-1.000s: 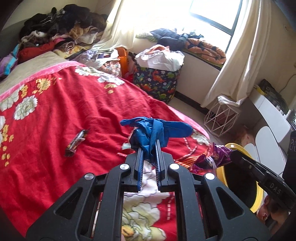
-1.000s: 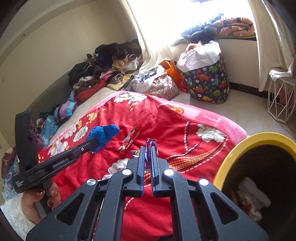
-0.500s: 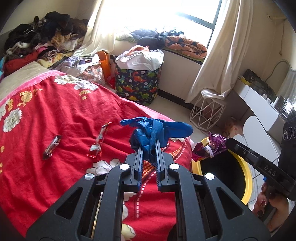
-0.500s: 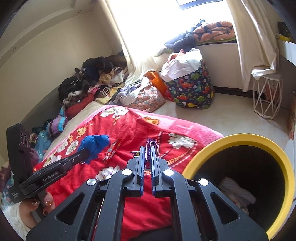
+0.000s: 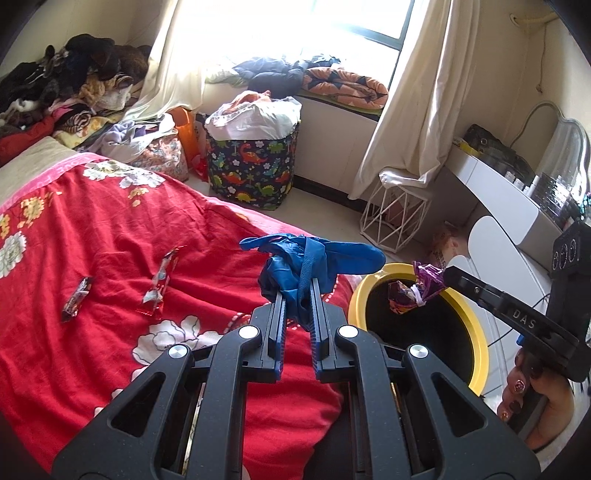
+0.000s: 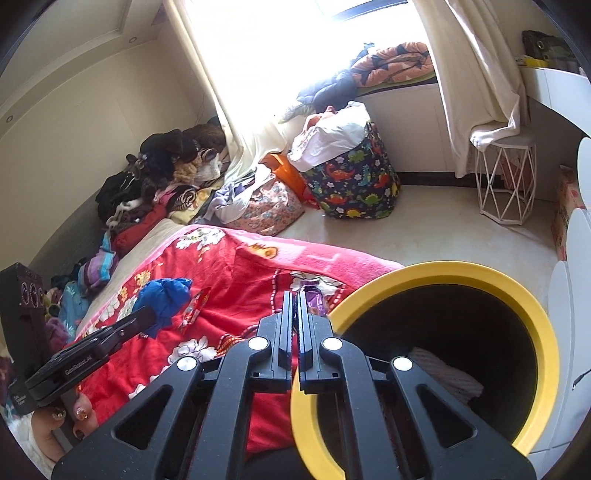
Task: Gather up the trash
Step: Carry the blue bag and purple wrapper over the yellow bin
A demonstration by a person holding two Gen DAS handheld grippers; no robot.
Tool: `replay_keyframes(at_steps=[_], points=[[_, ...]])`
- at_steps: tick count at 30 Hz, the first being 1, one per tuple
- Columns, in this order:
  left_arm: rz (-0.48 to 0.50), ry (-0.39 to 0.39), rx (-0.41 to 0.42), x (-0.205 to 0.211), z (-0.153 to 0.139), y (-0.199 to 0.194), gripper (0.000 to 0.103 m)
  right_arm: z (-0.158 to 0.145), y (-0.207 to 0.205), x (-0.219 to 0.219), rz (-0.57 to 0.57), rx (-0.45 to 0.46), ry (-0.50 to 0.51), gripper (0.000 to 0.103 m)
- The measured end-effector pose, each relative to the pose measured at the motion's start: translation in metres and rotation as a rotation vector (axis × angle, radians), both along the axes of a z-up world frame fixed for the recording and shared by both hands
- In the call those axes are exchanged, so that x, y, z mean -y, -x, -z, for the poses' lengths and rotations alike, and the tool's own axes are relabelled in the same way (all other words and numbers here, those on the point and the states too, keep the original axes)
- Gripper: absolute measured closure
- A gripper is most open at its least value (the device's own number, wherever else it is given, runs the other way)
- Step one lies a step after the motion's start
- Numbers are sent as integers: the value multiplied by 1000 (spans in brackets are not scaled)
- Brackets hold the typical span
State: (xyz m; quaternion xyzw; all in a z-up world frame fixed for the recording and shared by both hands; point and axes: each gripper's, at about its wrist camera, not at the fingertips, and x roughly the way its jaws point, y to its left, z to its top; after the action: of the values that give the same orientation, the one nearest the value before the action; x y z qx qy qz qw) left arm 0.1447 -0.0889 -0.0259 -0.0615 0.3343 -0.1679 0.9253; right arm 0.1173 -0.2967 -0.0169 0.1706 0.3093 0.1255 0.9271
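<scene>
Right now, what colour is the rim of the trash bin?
Yellow, with a black inside; the trash bin shows best in the right wrist view.

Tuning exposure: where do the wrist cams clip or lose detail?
Left wrist: window blown white; blue glove in the left gripper sharp. Right wrist: window clipped too; yellow bin interior nearly black; purple wrapper mostly hidden by the right gripper.

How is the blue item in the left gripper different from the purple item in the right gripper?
The blue glove is plain, soft and bulky, while the purple wrapper is shiny, printed and small. The left gripper holds the glove over the red blanket, while the right gripper holds the wrapper at the rim of the yellow bin. Both are crumpled and clamped between the fingers.
</scene>
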Motion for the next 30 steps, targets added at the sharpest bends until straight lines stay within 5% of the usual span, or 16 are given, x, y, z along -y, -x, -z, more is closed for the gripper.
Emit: replay_keyframes(at_steps=[30], points=[[183, -37, -8, 79, 6, 20, 96, 7, 25, 70, 165, -3, -42, 101]])
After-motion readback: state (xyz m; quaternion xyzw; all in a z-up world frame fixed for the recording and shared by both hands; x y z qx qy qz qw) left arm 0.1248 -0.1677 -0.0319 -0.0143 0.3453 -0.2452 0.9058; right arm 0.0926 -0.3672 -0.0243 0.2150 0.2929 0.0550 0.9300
